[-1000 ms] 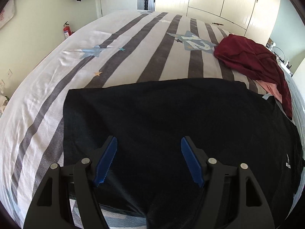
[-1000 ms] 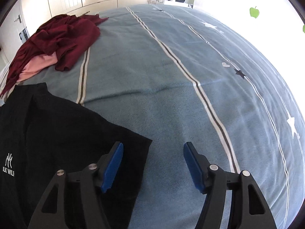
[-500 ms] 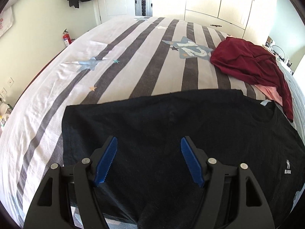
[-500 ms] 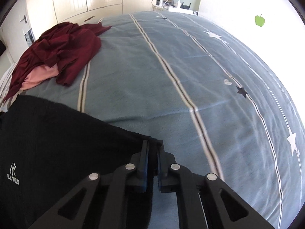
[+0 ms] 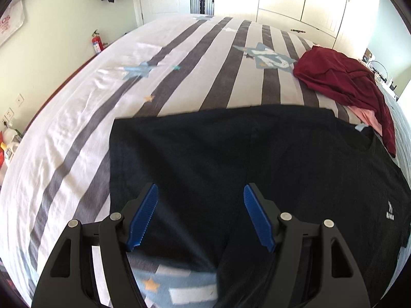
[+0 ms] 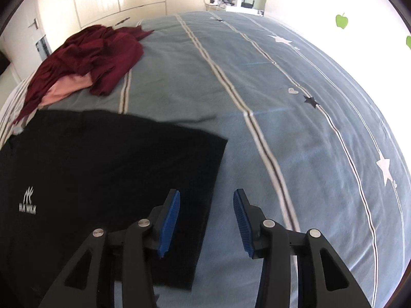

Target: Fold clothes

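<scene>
Bedroom with cream wardrobe doors at the back, and the bed (image 5: 179,82) takes up pretty much the whole view, striped cover on its left half and blue-grey on the right. Black T-shirt (image 5: 231,159) is spread flat near the bed's near edge, I'd guess so it can be folded in place. Left hand-held gripper (image 5: 200,215) hovers over the shirt's hem end, jaws wide and empty. Right hand-held gripper (image 6: 205,220) has just been opening, nothing between its pads, sitting right over the sleeve edge (image 6: 205,205). Maroon clothes pile (image 6: 87,59) waits toward the far edge, touching nothing black that I can make out. Loads of bare cover on the right side for swinging a sleeve.
</scene>
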### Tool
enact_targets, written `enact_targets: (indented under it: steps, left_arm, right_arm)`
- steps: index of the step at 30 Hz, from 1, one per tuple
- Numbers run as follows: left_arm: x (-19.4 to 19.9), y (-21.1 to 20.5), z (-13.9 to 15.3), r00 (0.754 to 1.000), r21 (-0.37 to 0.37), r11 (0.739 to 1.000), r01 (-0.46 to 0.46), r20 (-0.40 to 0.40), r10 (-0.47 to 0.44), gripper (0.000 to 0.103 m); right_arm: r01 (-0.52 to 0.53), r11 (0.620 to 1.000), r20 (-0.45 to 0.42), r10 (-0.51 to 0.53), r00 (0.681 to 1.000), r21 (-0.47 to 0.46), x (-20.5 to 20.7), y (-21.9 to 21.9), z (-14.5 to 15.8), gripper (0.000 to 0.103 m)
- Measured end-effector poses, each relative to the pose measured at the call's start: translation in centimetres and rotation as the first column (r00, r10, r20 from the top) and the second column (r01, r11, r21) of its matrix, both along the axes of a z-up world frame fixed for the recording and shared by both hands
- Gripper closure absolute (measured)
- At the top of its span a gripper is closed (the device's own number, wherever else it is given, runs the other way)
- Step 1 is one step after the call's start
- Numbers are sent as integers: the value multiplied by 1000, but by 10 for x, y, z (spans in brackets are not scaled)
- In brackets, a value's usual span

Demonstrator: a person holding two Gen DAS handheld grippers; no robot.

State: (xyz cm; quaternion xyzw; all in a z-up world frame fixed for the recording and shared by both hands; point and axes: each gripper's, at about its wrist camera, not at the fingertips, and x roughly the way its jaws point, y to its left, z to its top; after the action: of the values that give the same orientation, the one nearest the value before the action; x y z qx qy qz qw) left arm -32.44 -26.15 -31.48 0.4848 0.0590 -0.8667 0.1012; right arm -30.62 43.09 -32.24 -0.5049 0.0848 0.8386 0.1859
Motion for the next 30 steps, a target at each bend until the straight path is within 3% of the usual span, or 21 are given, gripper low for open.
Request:
enact_targets:
  steps: [4,10,21,22,23,26,30]
  left_arm:
    - [26,-14,-15,999,-24,1000,-3,45,4,36]
    - [48,-43,-40,992,-42,997,-60,109,64,36]
    - [62,-26,-42,996,-24,999,-30,77,32,36]
    - [61,-23,-42,997,-27,999,-18,75,20,38]
    - [60,-20,-42,997,-31,1000,-6,73,8,48]
    - [54,-13,-44,997,-41,999,25,68,-22,73]
    - [49,-21,-43,999,-56,998,-9,51,12,80]
  right_arm:
    - [-12,999,69,9,998,49,16,-31,-20,60]
    - [59,998,100,-57,993,-17,33,-16,-40,60]
    - [40,996,53,-36,998,-79,32,-26,-50,63]
    - [10,998,50,-6,999,-69,30,-31,-52,69]
    - [-14,998,51,17,999,-63,28,-34,-53,83]
    - [-72,996,49,75,996,-60,22,-38,-54,97]
    - [-90,994,39,92,995,-54,23,-27,-49,99]
